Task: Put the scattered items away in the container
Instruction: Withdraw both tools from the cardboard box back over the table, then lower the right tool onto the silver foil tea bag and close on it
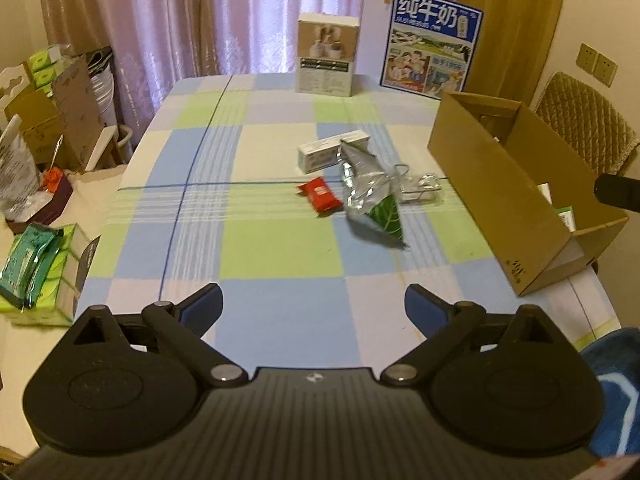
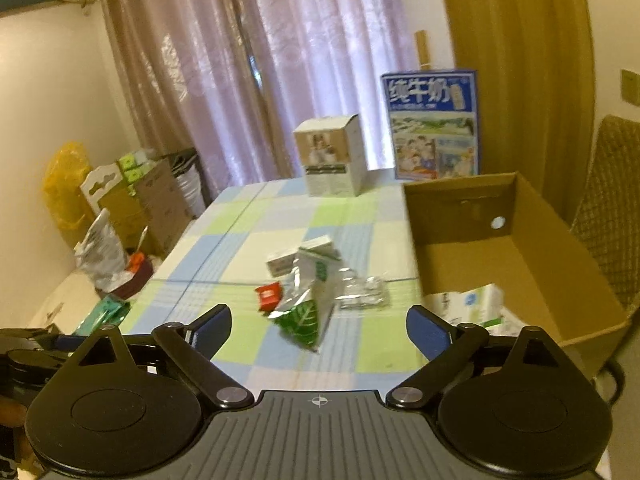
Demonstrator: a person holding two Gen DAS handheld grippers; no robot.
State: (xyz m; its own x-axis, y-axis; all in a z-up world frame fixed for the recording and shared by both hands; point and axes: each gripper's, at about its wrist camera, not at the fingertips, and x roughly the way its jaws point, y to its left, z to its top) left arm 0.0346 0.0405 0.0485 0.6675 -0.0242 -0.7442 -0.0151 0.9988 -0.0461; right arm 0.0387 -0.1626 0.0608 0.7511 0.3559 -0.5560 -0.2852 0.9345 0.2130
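Fingers [image 1: 202,306] of both grippers were held spread and empty. Mid-counter [image 1: 280,256], beside the box [image 1: 500,196], a foil pouch [image 1: 370,196] lay; judged light, crinkly, slippery, best pinched at its flat edge.

- Dim, warm indoor light; daylight glows through the sheer pink curtains [image 1: 256,20] at upper centre.
- Fisheye bending and dark corners; right wrist view slightly blurred.

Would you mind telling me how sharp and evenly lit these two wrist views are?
Left wrist view: fairly sharp, though the silver snack bag smears slightly; fisheye bends the table edges. Right wrist view: softer overall, with the cardboard box and milk carton blurred; backlit curtains glow in both.
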